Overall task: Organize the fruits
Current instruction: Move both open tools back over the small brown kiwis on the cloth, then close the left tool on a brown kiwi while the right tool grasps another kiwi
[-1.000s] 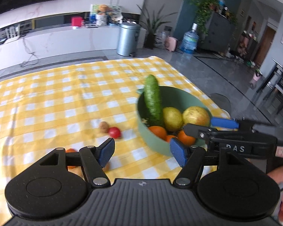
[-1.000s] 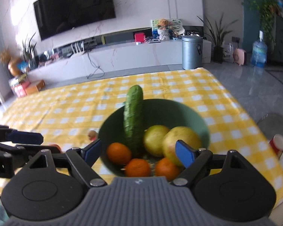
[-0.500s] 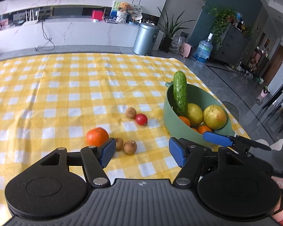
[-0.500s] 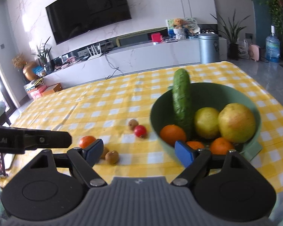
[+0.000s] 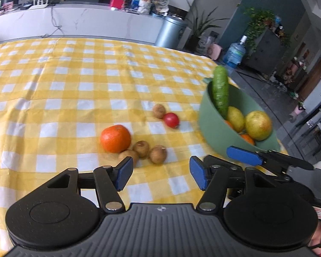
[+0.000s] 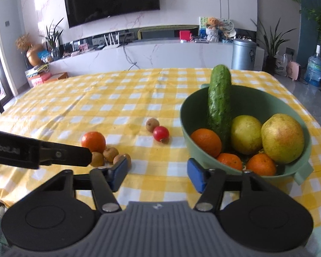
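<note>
A green bowl (image 6: 297,172) (image 5: 211,137) on the yellow checked cloth holds a cucumber (image 6: 220,105), two yellow-green fruits and several oranges. Loose on the cloth lie an orange (image 5: 115,138) (image 6: 93,141), three small brown fruits (image 5: 141,148) (image 6: 110,154), a red fruit (image 5: 171,120) (image 6: 161,133) and one more brown fruit (image 5: 159,110). My left gripper (image 5: 160,174) hovers just in front of the brown cluster, jaws closing, nothing between them. My right gripper (image 6: 156,174) hangs between the cluster and the bowl, jaws closing on nothing.
The table's right edge runs just past the bowl, with grey floor, a water bottle (image 6: 314,68) and a metal bin (image 6: 244,53) beyond. A white counter (image 6: 160,53) and a wall TV stand behind the table.
Both grippers have swung left, away from the bowl and down toward the loose fruit. Their jaws have narrowed, the right ones more.
</note>
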{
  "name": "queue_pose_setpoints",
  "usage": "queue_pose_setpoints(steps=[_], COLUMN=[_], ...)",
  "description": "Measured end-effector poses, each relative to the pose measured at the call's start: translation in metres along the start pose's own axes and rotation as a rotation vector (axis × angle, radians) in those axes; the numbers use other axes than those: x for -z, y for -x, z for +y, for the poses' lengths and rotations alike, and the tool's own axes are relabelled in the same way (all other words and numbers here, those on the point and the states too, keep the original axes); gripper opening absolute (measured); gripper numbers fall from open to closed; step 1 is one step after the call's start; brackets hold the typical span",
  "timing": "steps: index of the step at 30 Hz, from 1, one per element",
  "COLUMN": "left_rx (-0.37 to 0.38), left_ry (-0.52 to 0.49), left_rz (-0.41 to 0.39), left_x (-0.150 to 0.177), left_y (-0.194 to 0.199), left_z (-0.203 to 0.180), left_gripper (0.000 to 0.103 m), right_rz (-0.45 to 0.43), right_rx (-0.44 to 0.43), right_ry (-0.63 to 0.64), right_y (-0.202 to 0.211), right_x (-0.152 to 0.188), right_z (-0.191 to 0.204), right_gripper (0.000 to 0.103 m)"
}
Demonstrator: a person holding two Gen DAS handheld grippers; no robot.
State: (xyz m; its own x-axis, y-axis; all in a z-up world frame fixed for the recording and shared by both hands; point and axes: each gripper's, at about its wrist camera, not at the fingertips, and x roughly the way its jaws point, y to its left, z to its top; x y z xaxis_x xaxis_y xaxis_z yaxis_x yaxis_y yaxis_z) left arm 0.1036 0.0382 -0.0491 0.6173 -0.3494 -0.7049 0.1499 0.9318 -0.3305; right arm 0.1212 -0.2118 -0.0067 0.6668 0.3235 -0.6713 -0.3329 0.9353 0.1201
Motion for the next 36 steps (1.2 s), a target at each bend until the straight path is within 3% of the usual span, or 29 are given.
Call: queue_pose_setpoints(steps=[7, 11, 19, 24, 28, 36], left_rx=[-0.072, -0.102, -0.11, -0.111, -0.101, -0.139], left_ry=[-0.009, -0.02, 0.039, 0.048, 0.053, 0.063], left_rz=[0.041, 0.054, 0.034, 0.036, 0.034, 0.038], left_x=[0.005, 0.006, 0.003, 0.003, 0.003, 0.006], left_y=[-0.015, -0.023, -0.035, -0.043, -0.043, -0.033], left_z=[0.011, 0.012, 0.023, 0.025, 0.026, 0.028], left_gripper=[0.068, 0.064, 0.044, 0.041, 0.03, 0.03], right_rz=[0.049, 0.075, 0.123, 0.136, 0.138, 0.133], right_rx=[-0.017, -0.042, -0.074, -0.095, -0.116, -0.121], right_ry=[0.017, 0.026, 0.067, 0.098, 0.136, 0.127], right_y=[-0.016, -0.024, -0.036, -0.043, -0.048, -0.057], right_x=[0.001, 0.0, 0.0, -0.001, -0.002, -0.006], right_z=[0.003, 0.006, 0.015, 0.024, 0.034, 0.036], right_gripper=[0.048, 0.04, 0.04, 0.04, 0.04, 0.04])
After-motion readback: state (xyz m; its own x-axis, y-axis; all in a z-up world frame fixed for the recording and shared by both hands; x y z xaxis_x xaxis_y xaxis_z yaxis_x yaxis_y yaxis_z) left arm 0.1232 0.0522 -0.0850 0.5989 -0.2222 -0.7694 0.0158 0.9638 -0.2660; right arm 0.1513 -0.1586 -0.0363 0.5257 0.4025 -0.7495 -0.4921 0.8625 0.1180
